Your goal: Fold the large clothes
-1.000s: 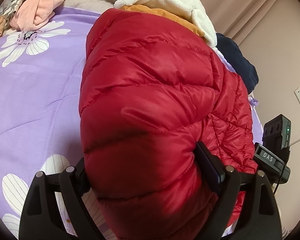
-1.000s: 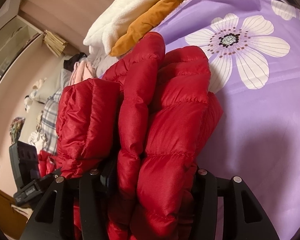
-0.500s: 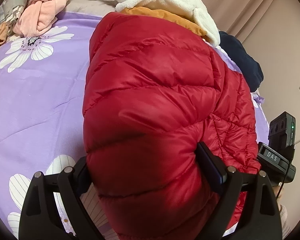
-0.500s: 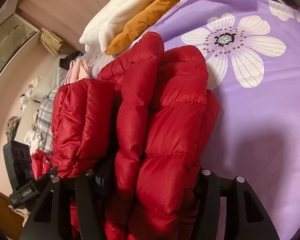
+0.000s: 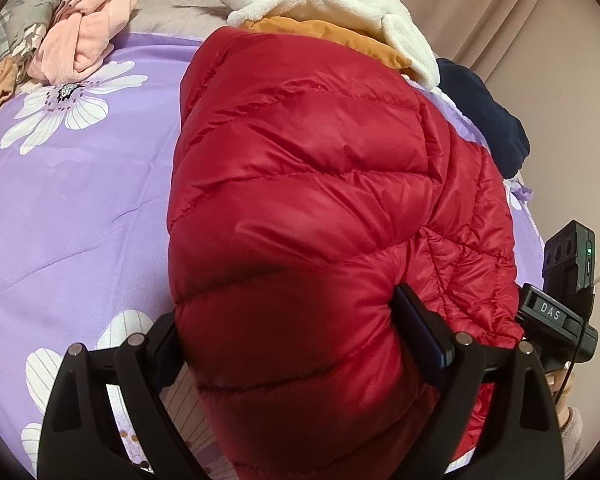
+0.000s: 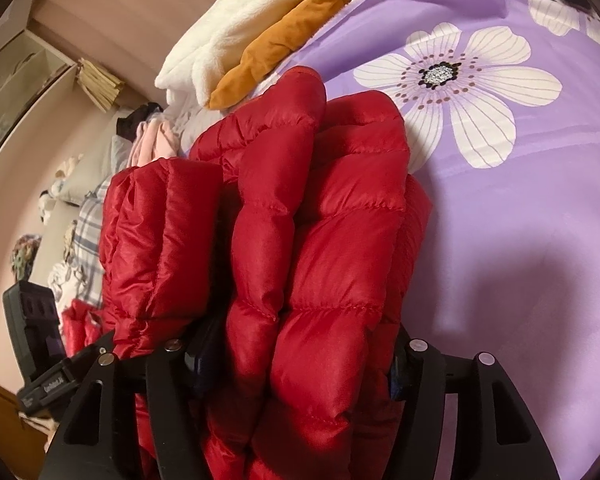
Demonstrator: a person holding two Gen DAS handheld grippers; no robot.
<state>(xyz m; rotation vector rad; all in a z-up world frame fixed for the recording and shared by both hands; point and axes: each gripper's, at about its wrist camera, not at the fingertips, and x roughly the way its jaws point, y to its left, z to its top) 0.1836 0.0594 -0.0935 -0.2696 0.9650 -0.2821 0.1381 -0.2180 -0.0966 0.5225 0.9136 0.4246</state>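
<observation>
jacket: red puffer jacket [image 5: 300,208] on the bed [image 5: 72,200], bulging forward between both grippers
left gripper [image 5: 296,344]: spread wide, pads pressing the folded bundle
right gripper [image 6: 296,360]: jaws just been opening, pads touching the padding between them
long axis: runs away from both

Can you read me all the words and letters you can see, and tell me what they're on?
"DAS": white letters on a black label on the right gripper, seen from the left wrist view.
The label on the left gripper, in the right wrist view, has small white print too blurred to read.
Nothing else has words.
</observation>
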